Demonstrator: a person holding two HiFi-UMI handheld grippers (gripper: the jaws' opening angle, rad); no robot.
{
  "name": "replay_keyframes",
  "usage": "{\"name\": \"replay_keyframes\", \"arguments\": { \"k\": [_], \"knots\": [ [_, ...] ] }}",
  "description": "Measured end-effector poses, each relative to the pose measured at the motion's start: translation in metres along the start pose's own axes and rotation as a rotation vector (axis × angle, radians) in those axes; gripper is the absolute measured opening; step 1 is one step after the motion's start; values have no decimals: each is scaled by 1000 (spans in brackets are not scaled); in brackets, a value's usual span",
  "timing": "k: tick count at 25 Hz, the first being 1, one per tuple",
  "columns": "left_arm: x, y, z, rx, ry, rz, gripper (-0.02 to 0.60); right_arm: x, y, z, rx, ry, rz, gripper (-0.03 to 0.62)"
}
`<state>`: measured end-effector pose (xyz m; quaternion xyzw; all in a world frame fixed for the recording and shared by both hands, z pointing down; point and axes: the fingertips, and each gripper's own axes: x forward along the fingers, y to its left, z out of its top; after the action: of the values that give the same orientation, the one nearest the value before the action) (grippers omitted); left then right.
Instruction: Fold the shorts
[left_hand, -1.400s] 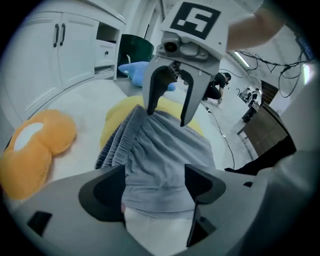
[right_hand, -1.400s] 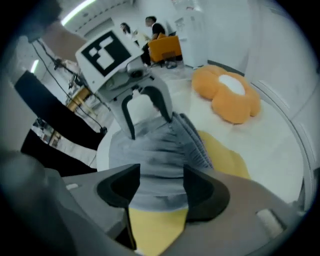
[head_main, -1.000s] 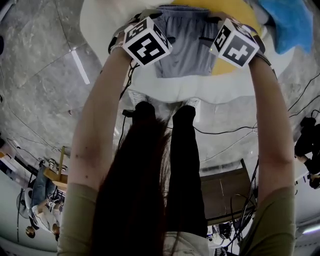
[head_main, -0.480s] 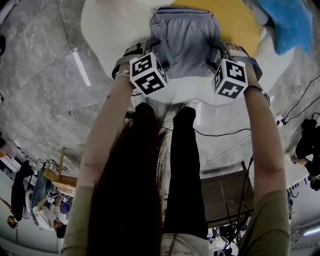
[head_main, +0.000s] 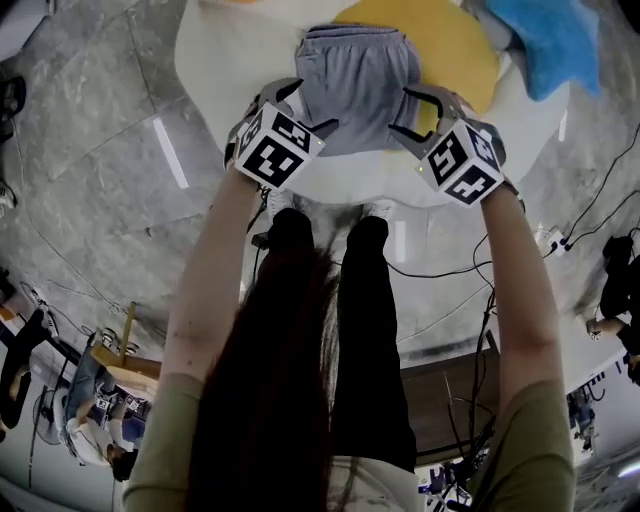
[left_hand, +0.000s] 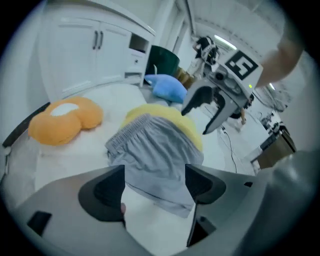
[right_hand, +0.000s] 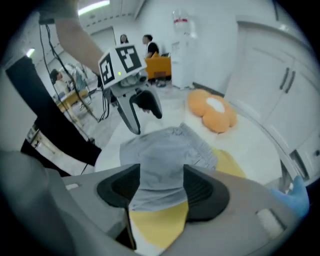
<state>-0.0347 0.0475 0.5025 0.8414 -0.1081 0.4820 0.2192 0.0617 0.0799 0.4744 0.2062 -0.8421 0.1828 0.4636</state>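
The grey shorts (head_main: 360, 85) lie flat on the round white table (head_main: 215, 60), waistband at the far end, their right side resting on a yellow cloth (head_main: 455, 40). My left gripper (head_main: 303, 108) hovers open just off the shorts' near left corner. At the near right corner, my right gripper (head_main: 415, 115) is open too. In the left gripper view the shorts (left_hand: 155, 150) lie beyond the empty jaws of the left gripper (left_hand: 155, 187). The right gripper view shows the shorts (right_hand: 165, 155) and yellow cloth (right_hand: 160, 220) past the right gripper (right_hand: 161, 187), with nothing held.
An orange cushion (left_hand: 65, 120) sits at the table's far left and a blue cloth (head_main: 545, 40) at the far right. White cabinets (left_hand: 95, 50) stand behind. Cables (head_main: 450, 265) run over the floor by the person's legs. People stand in the background (right_hand: 147, 47).
Both grippers have drawn back from over the shorts' near end toward the table's near edge and lifted. The shorts stay flat on the table.
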Motion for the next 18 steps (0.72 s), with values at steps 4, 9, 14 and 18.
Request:
{"name": "replay_keyframes", "arguments": {
  "k": [4, 9, 14, 18],
  "knots": [
    [-82, 2, 42, -225, -257, 130, 362, -78, 5, 49, 149, -243, -154, 261],
    [-197, -13, 83, -396, -527, 280, 362, -202, -4, 104, 317, -545, -421, 262],
    [-321, -58, 113, -448, -679, 402, 362, -345, 24, 155, 433, -735, -556, 262],
    [-418, -95, 143, -430, -761, 491, 362, -453, 50, 203, 450, -874, -597, 262]
  ]
}}
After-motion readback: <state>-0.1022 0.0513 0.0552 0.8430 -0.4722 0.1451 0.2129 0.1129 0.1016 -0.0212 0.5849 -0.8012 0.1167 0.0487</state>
